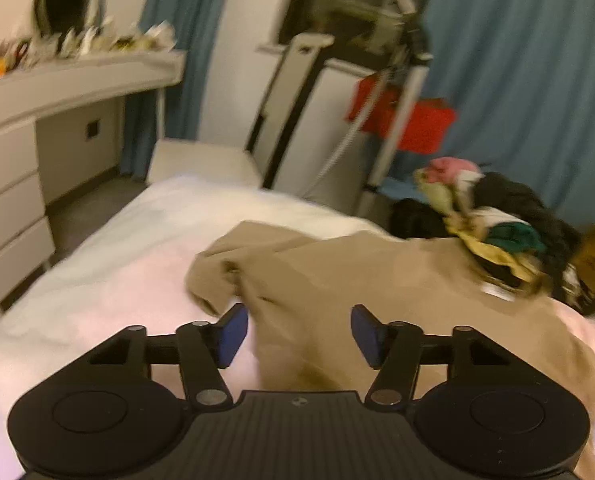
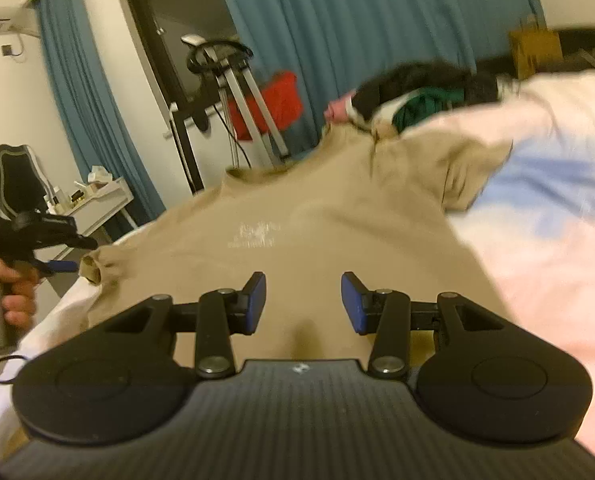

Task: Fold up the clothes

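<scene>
From the left wrist view, the left gripper point(image 1: 299, 334) has its two blue fingers point(image 1: 230, 336) standing apart, and nothing is pressed between them. The beige shirt point(image 1: 337, 276) lies spread on the white bed point(image 1: 109, 264) just ahead of the fingers, and part of the cloth shows in the gap between them, but I cannot tell if it touches them. One sleeve point(image 1: 213, 276) is crumpled ahead and a little left of the left finger. Far ahead to the right sits a pile of clothes point(image 1: 493, 216), touching the far edge of the shirt. From the right wrist view, the right gripper point(image 2: 303, 302) also holds its fingers point(image 2: 257, 292) apart, over the body of the shirt point(image 2: 297, 216), with nothing clamped. A faint white print point(image 2: 253, 236) is ahead of the left finger. Far to the left, a hand point(image 2: 5, 292) holds the other gripper beside the sleeve end point(image 2: 91, 268). The pile point(image 2: 409, 92) lies ahead to the right.
</scene>
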### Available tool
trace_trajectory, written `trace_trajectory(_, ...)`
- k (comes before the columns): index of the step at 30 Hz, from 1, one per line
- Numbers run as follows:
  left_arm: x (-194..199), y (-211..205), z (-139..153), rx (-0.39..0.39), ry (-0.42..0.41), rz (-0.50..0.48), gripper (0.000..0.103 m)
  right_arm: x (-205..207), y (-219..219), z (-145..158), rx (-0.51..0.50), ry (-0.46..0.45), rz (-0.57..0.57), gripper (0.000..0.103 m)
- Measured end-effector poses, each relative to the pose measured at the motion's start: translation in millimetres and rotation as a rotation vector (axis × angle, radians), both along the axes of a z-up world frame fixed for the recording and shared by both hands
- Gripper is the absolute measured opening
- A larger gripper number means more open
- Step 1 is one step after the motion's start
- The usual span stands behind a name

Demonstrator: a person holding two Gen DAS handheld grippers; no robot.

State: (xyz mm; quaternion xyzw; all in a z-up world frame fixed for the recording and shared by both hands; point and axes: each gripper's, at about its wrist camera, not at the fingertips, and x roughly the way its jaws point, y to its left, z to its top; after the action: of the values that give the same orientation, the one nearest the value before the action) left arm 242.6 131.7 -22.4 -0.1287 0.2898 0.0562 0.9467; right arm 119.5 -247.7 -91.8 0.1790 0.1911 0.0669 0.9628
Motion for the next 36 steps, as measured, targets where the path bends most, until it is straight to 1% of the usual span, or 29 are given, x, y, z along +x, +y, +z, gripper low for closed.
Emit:
trace_trajectory(3, -41.8, -33.2, 32.4, 0.045, -0.049, -0.07, 0.074, -13.7, -3.1, 17.1, -0.016, -0.046, -0.007, 0.047)
trace_trajectory(4, -56.4, -44.4, 42.4, 0.053, -0.071, -0.094, 0.076, -19.2, -5.6, 22.2, -0.019, -0.058, -0.01, 0.047)
trace_trajectory(6, -84.9, -64.5, 58.8, 0.059, -0.109, -0.144, 0.086, -29.5, -9.9, 32.1, -0.024, -0.082, -0.019, 0.048)
trace_trajectory(8, -116.7, -85.0, 72.6, 0.072, -0.141, -0.199, 0.09, -40.7, -14.0, 42.4, -0.029, -0.11, -0.031, 0.049)
trace_trajectory(9, -132.1, -96.0, 76.5, 0.079, -0.154, -0.22, 0.094, -45.7, -15.7, 46.7, -0.031, -0.124, -0.032, 0.056)
trace_trajectory(10, -144.4, -105.1, 77.7, 0.088, -0.164, -0.237, 0.097, -50.7, -17.3, 51.0, -0.034, -0.139, -0.033, 0.069)
trace_trajectory(11, -156.7, -114.2, 78.8, 0.096, -0.174, -0.254, 0.1, -55.7, -18.9, 55.2, -0.035, -0.155, -0.034, 0.077)
trace_trajectory(12, -168.2, -122.5, 78.9, 0.103, -0.18, -0.269, 0.101, -60.3, -20.8, 58.8, -0.03, -0.172, -0.032, 0.09)
trace_trajectory(13, -178.7, -129.7, 77.4, 0.107, -0.183, -0.281, 0.102, -63.1, -22.5, 61.6, -0.027, -0.181, -0.032, 0.094)
trace_trajectory(17, -206.3, -155.1, 62.3, 0.168, -0.188, -0.323, 0.103, -69.7, -29.7, 69.0, -0.024, -0.197, -0.033, 0.093)
trace_trajectory(20, -211.4, -161.8, 49.3, 0.212, -0.18, -0.34, 0.103, -67.5, -37.2, 67.0, -0.011, -0.19, -0.051, 0.093)
trace_trajectory(24, -205.9, -158.9, 32.3, 0.193, -0.149, -0.335, 0.103, -58.7, -48.3, 59.0, 0.041, -0.162, -0.069, 0.093)
trace_trajectory(26, -201.4, -154.8, 25.2, 0.19, -0.132, -0.325, 0.103, -49.9, -53.9, 51.6, 0.075, -0.132, -0.082, 0.093)
trace_trajectory(30, -191.5, -148.6, 13.4, 0.179, -0.091, -0.319, 0.103, -31.3, -73.2, 33.5, 0.181, -0.075, -0.125, 0.092)
trace_trajectory(32, -188.0, -147.3, 9.7, 0.174, -0.074, -0.318, 0.103, -17.4, -87.2, 23.1, 0.255, -0.047, -0.145, 0.093)
trace_trajectory(34, -186.2, -146.5, 7.1, 0.173, -0.065, -0.315, 0.103, -0.2, -102.5, 10.4, 0.325, -0.017, -0.167, 0.08)
trace_trajectory(36, -184.8, -145.4, 5.1, 0.168, -0.061, -0.312, 0.103, 19.1, -118.3, -4.0, 0.388, 0.014, -0.193, 0.079)
